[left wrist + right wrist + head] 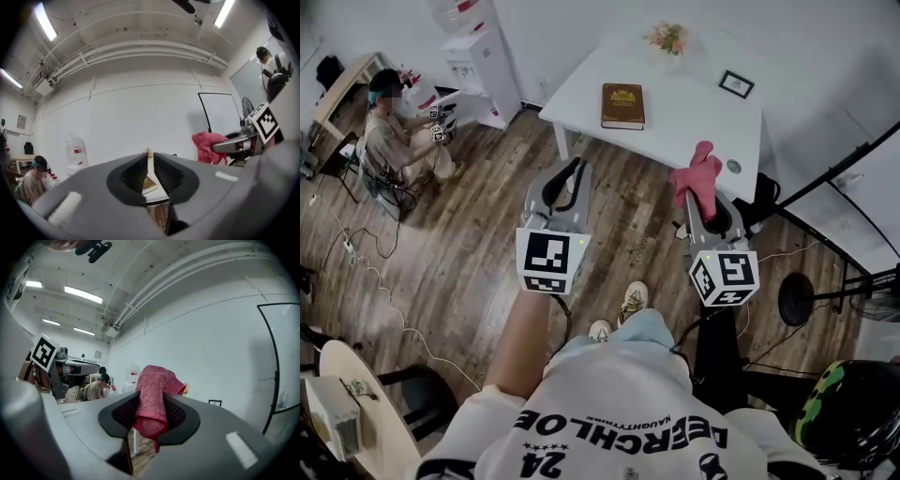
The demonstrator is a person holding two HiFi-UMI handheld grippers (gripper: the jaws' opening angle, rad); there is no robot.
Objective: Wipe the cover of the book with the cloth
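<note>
A brown book [622, 106] with a gold emblem lies flat on the white table [684, 122], near its left side. My right gripper [705, 194] is shut on a pink-red cloth [697, 174] that sticks up past its jaws, in the air short of the table's near edge. In the right gripper view the cloth [153, 394] fills the gap of that gripper [151, 404]. My left gripper [577, 166] is shut and holds nothing, over the floor to the left of the right one. Its own view shows the book [149, 185] through the slit of its jaws [150, 157], with the cloth [206, 146] at right.
On the table stand a small flower pot [667, 38] at the back and a black picture frame [736, 84] at right. A seated person [394, 136] and a water dispenser [478, 56] are at far left. A floor fan base [797, 298] stands at right.
</note>
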